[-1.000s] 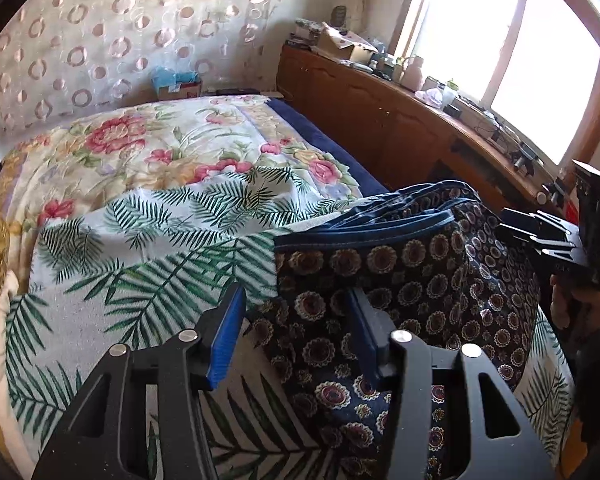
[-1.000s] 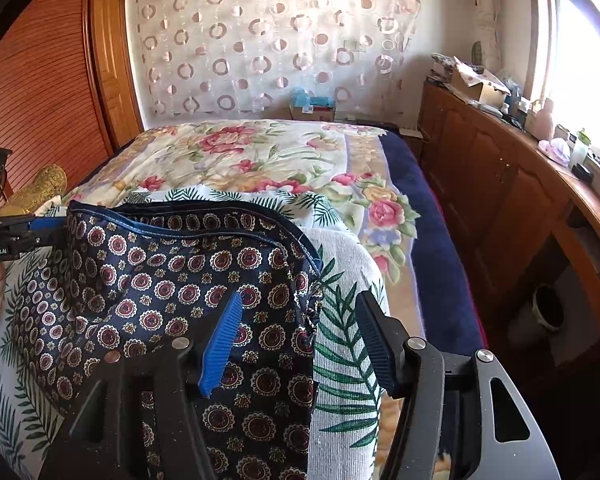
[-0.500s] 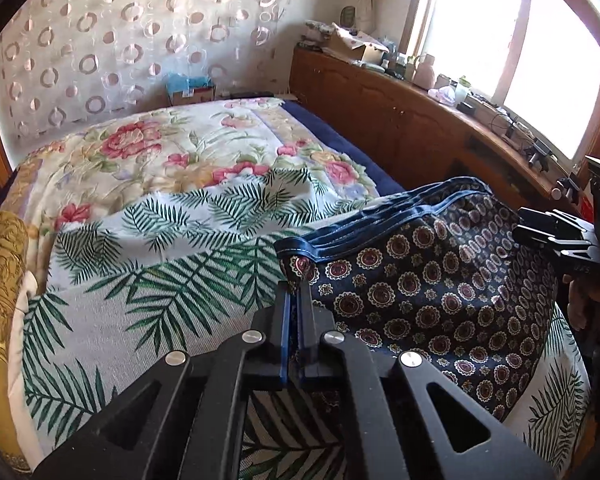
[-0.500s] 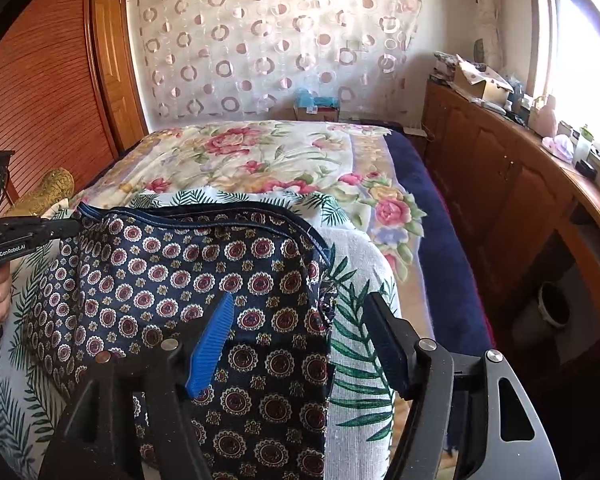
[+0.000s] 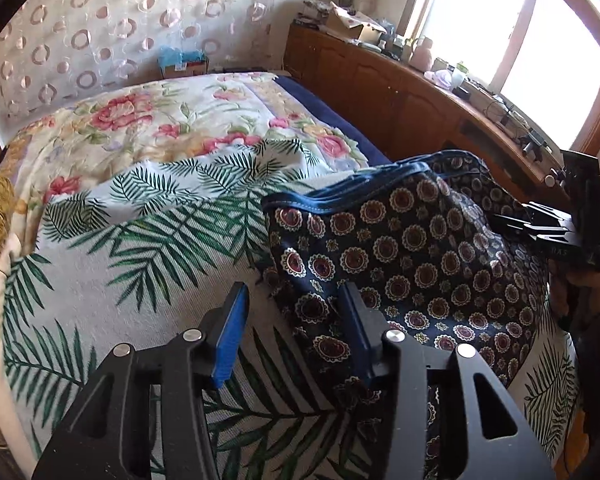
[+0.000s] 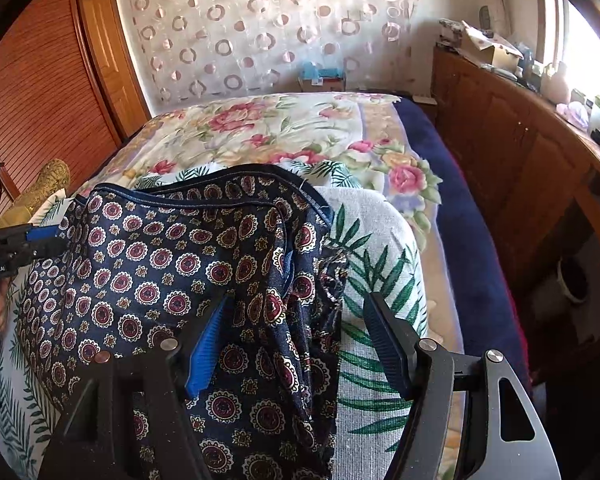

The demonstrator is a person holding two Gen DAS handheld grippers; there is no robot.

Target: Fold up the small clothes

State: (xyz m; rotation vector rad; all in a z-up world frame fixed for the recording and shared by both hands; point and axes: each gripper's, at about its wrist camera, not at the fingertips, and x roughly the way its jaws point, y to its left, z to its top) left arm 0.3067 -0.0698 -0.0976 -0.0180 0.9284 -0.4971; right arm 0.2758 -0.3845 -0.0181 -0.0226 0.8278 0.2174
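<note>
A navy garment [image 5: 400,240] printed with round medallions, blue band along its top edge, lies on a palm-leaf cloth [image 5: 140,264] spread over the bed. My left gripper [image 5: 293,292] is at the garment's left edge. Its jaws are opening, with a bit of that edge between them near the right finger and the pads not pressing it. In the right wrist view the garment [image 6: 160,264] fills the left half. My right gripper [image 6: 299,300] stands open over its right edge, loose folds between the fingers. Each gripper shows in the other's view: right gripper [image 5: 512,224], left gripper [image 6: 32,236].
A floral quilt [image 6: 300,132] covers the far part of the bed. A wooden cabinet [image 6: 520,152] with clutter on top runs along the right under the window. A slatted wooden door [image 6: 32,92] and a golden pillow [image 6: 40,192] are at the left. A hand [image 5: 576,296] holds the right gripper.
The left gripper's jaws shut at the garment's left edge half a second ago and now stand apart again. The right gripper has moved slightly forward and down over the garment's right edge.
</note>
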